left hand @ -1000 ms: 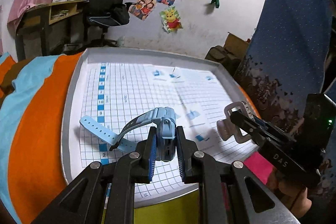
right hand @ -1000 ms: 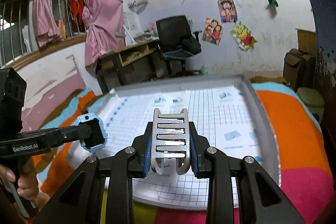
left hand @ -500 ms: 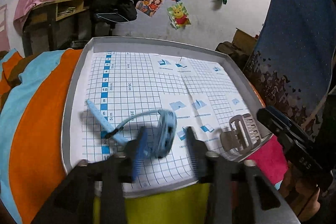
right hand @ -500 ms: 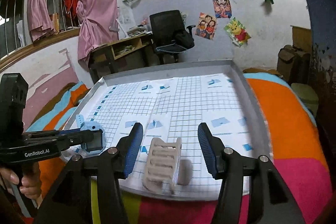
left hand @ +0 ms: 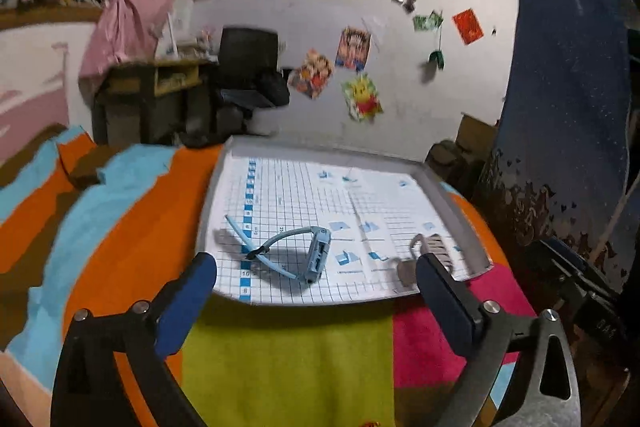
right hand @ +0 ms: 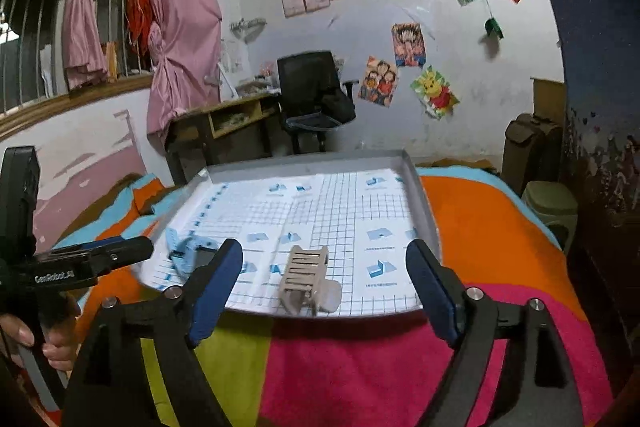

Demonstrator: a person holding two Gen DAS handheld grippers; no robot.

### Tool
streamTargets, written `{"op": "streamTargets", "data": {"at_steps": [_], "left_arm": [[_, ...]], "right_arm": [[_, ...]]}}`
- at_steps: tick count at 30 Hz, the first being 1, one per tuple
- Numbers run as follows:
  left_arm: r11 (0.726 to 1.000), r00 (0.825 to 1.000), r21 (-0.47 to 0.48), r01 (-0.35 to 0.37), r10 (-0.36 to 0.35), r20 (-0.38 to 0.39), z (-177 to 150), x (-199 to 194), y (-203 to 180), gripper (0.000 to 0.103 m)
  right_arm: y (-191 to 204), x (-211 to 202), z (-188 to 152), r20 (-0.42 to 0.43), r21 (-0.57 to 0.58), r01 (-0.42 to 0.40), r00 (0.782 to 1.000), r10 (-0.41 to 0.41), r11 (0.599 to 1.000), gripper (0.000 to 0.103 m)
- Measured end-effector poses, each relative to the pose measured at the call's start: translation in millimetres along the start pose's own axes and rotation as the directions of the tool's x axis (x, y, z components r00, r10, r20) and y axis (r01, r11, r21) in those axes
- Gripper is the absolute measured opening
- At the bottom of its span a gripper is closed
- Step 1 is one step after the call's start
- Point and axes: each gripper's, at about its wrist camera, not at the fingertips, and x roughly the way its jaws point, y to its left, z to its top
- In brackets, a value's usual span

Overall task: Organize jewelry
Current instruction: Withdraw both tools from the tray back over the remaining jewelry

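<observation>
While both the left gripper (left hand: 316,279) and right gripper (right hand: 324,267) are held spread and empty, the watch (left hand: 316,257) and hair claw (right hand: 306,277) are left at lower centre, near the tray (right hand: 418,195) edge; they could be knocked off.

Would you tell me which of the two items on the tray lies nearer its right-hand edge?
The hair clip, the beige slatted one near the tray's front right; the blue watch lies toward the left.

The black left gripper (left hand: 316,281) has its blue-padded fingers (left hand: 188,299) spread wide, holding nothing. The black right gripper (right hand: 324,277) is likewise fully spread and unloaded. A bare hand (right hand: 52,339) grips the left gripper's handle.
</observation>
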Motion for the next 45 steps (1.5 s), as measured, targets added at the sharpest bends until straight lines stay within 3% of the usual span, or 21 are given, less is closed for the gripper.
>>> {"op": "streamTargets", "data": {"at_steps": [2,4,9,21,24,33,39,45], "left_arm": [[1.000,0.999,0.011,-0.011,0.011,0.034,-6.6,-19.7,-4.1,0.103],[0.999,0.997,0.021,-0.024,0.022,0.068,-15.3,-43.3,-9.2,0.103],[0.998,0.991,0.033,-0.050,0.045,0.129,-38.0,-90.5,-14.0,0.103],[0.996,0.988,-0.053,-0.070,0.077,0.132,-107.3,-155.6,-4.9,0.103],[0.995,0.987,-0.035,-0.093,0.096,0.126,-120.9,-162.9,-4.6,0.103],[0.988,0.986,0.018,-0.153,0.152,0.071,-158.7,-179.8,-0.9,0.103],[0.982,0.982,0.017,-0.187,0.187,-0.003,-184.6,-175.1,10.2,0.103],[0.982,0.982,0.000,-0.188,0.188,0.011,-182.8,-173.0,9.5,0.103]], "right_arm": [[1.4,-22.6,-1.7,0.026,-0.001,0.000,1.000,0.000,1.000,0.082],[3.5,-41.5,-3.8,0.047,0.004,-0.007,0.999,0.007,1.000,0.092],[7.8,-95.2,-16.7,0.078,-0.009,-0.013,0.997,0.014,1.000,0.093],[14.0,-197.9,-65.7,0.077,-0.035,0.018,0.997,-0.015,0.999,0.099],[10.8,-215.3,-75.0,0.081,-0.010,0.034,0.996,-0.033,0.999,0.100],[11.9,-233.0,-108.0,0.060,-0.001,0.049,0.997,-0.049,0.999,0.100],[18.3,-214.0,-136.1,-0.031,-0.019,0.040,0.999,-0.041,0.999,0.100],[28.3,-206.3,-148.4,-0.046,-0.044,0.025,0.999,-0.027,0.999,0.100]]}}
